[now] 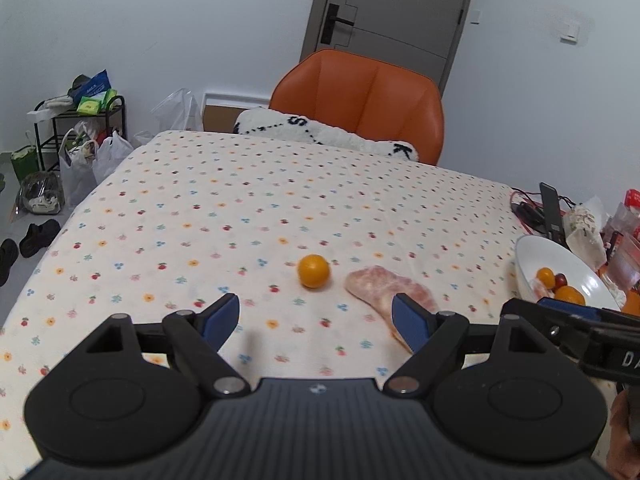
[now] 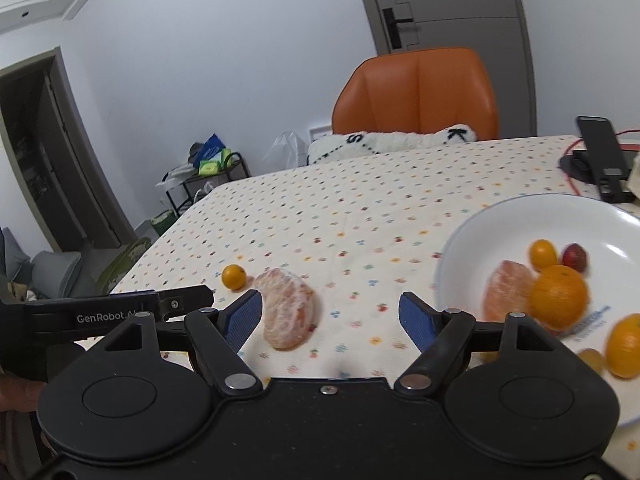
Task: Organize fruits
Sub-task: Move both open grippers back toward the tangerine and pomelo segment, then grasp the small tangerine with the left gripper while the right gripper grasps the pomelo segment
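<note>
A small orange fruit [image 1: 313,271] [image 2: 234,276] lies on the dotted tablecloth. Right of it rests a peeled pink citrus piece [image 1: 390,295] [image 2: 289,312]. My left gripper [image 1: 316,322] is open, hovering just short of both, with nothing between its blue pads. My right gripper [image 2: 331,316] is open too and empty, between the peeled piece on its left and the white bowl [image 2: 516,210] [image 1: 532,246] on its right. The bowl holds a second peeled piece [image 2: 506,296], oranges [image 2: 558,297], a small yellow fruit [image 2: 543,254] and a dark red fruit [image 2: 574,257].
An orange chair [image 1: 360,100] with a white fluffy cushion [image 1: 320,134] stands at the table's far edge. A phone stand with cables [image 2: 600,160] and packets [image 1: 624,236] crowd the right side. A rack and bags [image 1: 80,148] stand on the floor at left.
</note>
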{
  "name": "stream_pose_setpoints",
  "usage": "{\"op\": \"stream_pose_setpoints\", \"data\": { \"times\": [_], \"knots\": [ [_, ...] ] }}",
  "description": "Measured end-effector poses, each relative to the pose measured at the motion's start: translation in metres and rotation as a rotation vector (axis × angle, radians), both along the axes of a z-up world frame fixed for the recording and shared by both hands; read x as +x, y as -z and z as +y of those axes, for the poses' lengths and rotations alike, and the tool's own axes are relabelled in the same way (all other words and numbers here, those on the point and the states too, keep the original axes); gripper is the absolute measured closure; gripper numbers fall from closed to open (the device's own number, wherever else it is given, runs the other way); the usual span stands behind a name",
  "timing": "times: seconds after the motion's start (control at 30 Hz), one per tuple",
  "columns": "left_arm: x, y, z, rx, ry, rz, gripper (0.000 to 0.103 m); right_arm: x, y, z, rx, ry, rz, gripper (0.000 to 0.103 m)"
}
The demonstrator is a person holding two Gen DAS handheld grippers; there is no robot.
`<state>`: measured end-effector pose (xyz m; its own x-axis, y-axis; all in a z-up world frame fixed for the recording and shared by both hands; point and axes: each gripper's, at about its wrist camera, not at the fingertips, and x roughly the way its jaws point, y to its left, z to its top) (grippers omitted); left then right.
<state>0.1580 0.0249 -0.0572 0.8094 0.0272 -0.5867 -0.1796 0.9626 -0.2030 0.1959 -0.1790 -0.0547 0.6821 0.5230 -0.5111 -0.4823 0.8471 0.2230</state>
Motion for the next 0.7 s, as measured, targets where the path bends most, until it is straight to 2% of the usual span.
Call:
{"op": "stream_pose_setpoints", "data": {
  "times": [0.5, 0.7],
  "knots": [
    [0.015, 0.008, 0.049, -0.032, -0.052, 0.027, 0.021, 0.028, 0.018, 0.062, -0.074, -0.084, 0.055, 0.028],
    [0.026, 0.009, 0.057, -0.03, -0.053, 0.03, 0.021, 0.037, 0.027, 0.078, -0.103, -0.104, 0.08, 0.027]
  ]
}}
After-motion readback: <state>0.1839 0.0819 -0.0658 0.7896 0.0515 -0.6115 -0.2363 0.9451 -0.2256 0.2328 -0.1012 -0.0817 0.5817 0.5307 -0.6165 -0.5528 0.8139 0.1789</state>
